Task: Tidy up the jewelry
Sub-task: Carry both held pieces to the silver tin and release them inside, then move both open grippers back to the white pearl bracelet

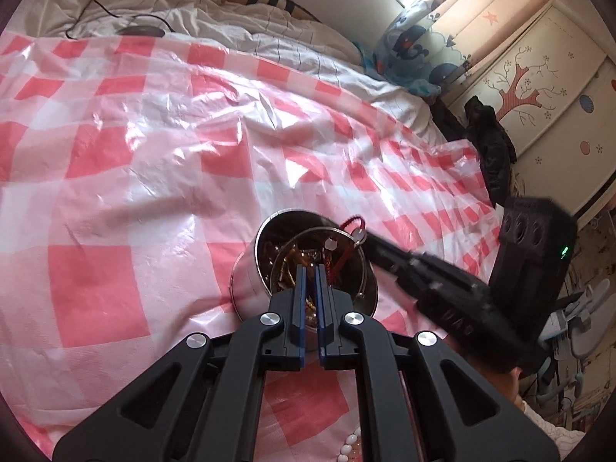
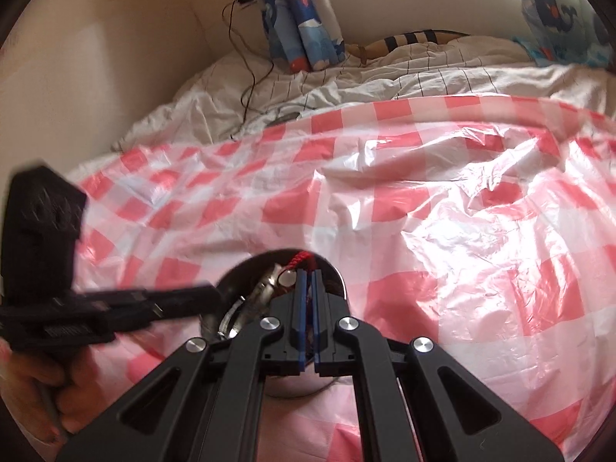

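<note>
Both are tilting down over the metal bowl [image 1: 246, 281]; left hand-held gripper [image 1: 310, 269] clenched, apparently empty; right hand-held gripper [image 2: 307, 275] pinching the red cord [image 2: 298, 260]; checked sheet [image 1: 154, 154] lying open around.

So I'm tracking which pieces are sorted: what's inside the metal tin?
Inside the metal tin: tangled gold chains and a red cord trailing over the rim. The left hand-held gripper covers the rest.

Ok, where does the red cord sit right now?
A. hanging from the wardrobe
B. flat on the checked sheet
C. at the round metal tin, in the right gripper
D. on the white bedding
C: the red cord loops over the metal tin, pinched by the right gripper.
</note>
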